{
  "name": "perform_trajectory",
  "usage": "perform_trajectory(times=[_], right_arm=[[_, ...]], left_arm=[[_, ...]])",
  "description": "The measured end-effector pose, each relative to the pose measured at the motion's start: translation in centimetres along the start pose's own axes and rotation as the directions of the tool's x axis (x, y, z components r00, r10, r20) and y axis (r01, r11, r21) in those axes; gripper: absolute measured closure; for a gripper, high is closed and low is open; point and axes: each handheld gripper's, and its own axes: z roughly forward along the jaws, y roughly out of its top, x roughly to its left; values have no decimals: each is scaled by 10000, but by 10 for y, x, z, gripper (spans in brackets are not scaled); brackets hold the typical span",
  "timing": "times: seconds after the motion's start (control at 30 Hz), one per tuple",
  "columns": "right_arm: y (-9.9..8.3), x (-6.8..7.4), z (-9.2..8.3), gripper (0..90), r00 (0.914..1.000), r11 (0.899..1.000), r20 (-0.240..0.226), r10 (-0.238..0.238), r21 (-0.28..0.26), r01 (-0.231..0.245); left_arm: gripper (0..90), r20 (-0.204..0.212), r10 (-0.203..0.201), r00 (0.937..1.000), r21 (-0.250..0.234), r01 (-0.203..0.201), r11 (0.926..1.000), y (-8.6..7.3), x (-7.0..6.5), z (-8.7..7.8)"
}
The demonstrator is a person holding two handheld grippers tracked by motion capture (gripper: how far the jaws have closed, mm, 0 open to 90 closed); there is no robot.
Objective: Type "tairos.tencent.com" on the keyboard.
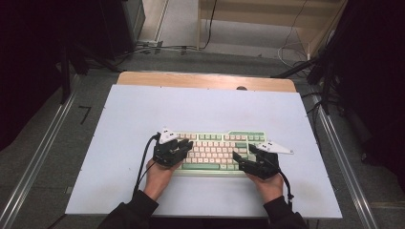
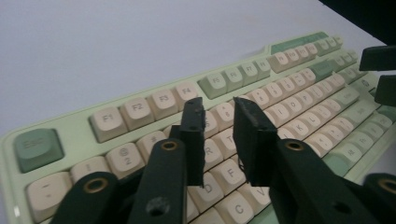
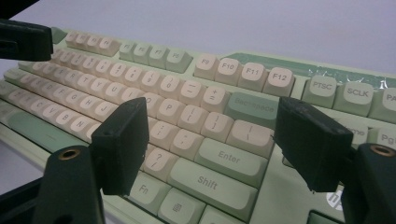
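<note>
A: From above, a person's two hands held grippers over a green-and-cream keyboard (image 1: 217, 150) on a white table (image 1: 143, 114). The left gripper (image 1: 184, 145) hung over the keyboard's left end, the right gripper (image 1: 243, 157) over its right end.

B: And along the left gripper's own jaws?

A: There, the left gripper (image 2: 218, 140) stood part open, a narrow gap between its pads and nothing in it. The letter keys lay just below and ahead of the tips, the function row farther ahead.

B: The right one?

A: In its own view, the right gripper (image 3: 210, 149) stood wide apart and empty, the Enter key (image 3: 229, 158) and Shift key (image 3: 208, 182) lying between and beneath its jaws, Backspace just beyond.

B: What would the pressing seem to call for?

A: Probably one pad brought straight down on a single key, tips kept off its neighbours, with the other hand steady so the keyboard didn't slide.
</note>
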Motion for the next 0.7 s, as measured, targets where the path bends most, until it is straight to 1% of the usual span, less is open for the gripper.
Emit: perform_trajectory(times=[0.17,0.2,0.33,0.5,0.57,0.7], right_arm=[[1,3,2,249,9999,10000,-71,-73,19,73],[1,3,3,249,9999,10000,-85,-83,22,83],[2,3,3,249,9999,9999,-108,-113,38,113],[2,4,4,249,9999,9999,-117,-113,39,113],[2,3,4,249,9999,9999,-114,-125,39,126],[2,3,4,250,9999,9999,-106,-122,55,122]], left_arm=[[603,-253,-195,9995,-78,193,9998,-1,8,-7],[593,-278,-209,9994,-65,207,9998,-2,10,-8],[601,-355,-216,9991,-8,216,9998,-4,13,-8],[680,-484,-231,9986,-17,231,9997,-5,15,-9],[741,-513,-194,9985,7,194,9998,-5,16,-9],[899,-516,-66,9986,80,70,9999,-6,16,-9]])
